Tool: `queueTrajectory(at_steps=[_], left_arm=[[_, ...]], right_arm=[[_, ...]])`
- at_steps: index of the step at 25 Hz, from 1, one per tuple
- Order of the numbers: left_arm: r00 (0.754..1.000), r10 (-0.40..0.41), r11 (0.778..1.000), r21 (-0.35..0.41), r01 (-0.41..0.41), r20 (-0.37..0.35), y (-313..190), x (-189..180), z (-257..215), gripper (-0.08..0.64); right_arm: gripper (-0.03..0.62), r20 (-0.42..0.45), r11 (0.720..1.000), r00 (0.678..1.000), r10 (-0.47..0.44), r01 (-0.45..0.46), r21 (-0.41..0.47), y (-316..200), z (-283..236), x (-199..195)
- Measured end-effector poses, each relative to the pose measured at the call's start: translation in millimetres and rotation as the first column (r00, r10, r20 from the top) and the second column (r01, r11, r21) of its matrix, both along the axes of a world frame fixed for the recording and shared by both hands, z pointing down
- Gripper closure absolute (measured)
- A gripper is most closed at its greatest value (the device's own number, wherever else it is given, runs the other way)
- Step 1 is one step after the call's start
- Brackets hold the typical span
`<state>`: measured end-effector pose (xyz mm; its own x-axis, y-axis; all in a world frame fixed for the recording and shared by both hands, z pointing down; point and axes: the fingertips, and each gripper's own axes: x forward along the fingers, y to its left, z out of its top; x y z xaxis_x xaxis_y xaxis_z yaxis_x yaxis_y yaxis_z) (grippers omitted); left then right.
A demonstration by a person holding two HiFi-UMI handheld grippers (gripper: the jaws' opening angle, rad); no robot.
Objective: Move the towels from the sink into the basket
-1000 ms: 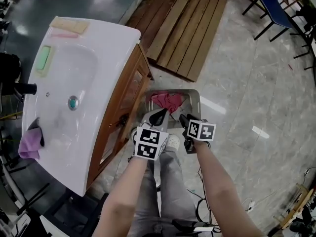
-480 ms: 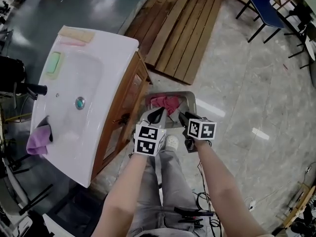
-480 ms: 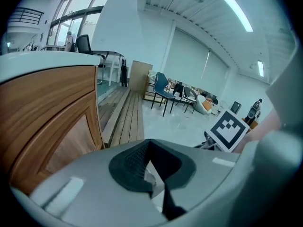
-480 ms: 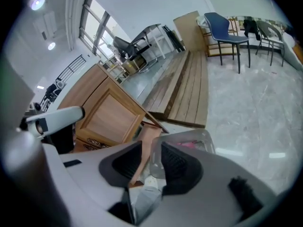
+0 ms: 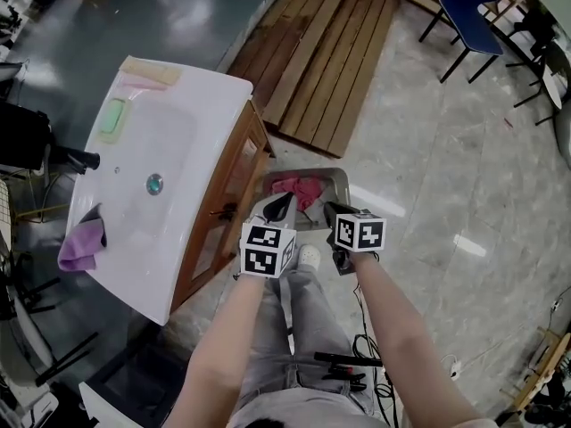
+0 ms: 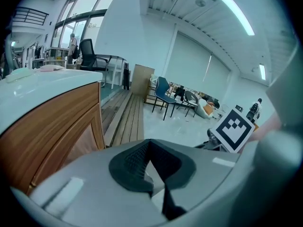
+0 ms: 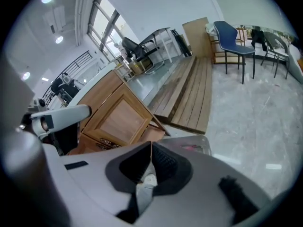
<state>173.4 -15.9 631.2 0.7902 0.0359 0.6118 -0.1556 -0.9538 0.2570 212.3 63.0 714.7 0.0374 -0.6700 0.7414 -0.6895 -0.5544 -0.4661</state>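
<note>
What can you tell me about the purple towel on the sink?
The purple towel is a soft, crumpled cloth, bunched rather than folded. It sits on the rim of the white sink, on the side of the tap, partly drooping over the edge. Something small and dark touches its upper end; what it is I cannot tell.

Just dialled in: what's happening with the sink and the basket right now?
A person holds a gripper in each hand over the basket on the floor beside the sink. A red towel already lies in the basket. The left gripper is shut and empty. The right gripper has just been closing its jaws, with nothing between them. A purple towel lies at the sink's rim, not yet moved.
</note>
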Motion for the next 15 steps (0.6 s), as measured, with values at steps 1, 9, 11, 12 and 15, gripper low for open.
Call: queueTrajectory(at_steps=[1,9,11,12,15], left_arm=[[1.0,-0.002,1.0,0.0,0.002,-0.002,0,-1,-4,0.554],[1.0,0.021,1.0,0.02,-0.021,-0.015,2,-13,-34,0.554],[0.999,0.027,0.999,0.034,-0.026,-0.02,1,-15,-43,0.554],[0.999,0.028,0.999,0.04,-0.027,-0.024,0,-16,-48,0.554],[0.999,0.031,0.998,0.059,-0.028,-0.038,-2,-18,-61,0.554]], right_arm=[[0.571,-0.005,1.0,1.0,-0.013,0.013,0.005,-1,-6,-2],[0.574,-0.062,0.994,0.994,-0.095,0.098,0.043,-7,-54,-15],[0.574,-0.077,0.992,0.991,-0.112,0.116,0.052,-11,-66,-17],[0.574,-0.084,0.99,0.989,-0.121,0.126,0.058,-13,-73,-18],[0.574,-0.105,0.985,0.984,-0.146,0.154,0.073,-17,-89,-22]])
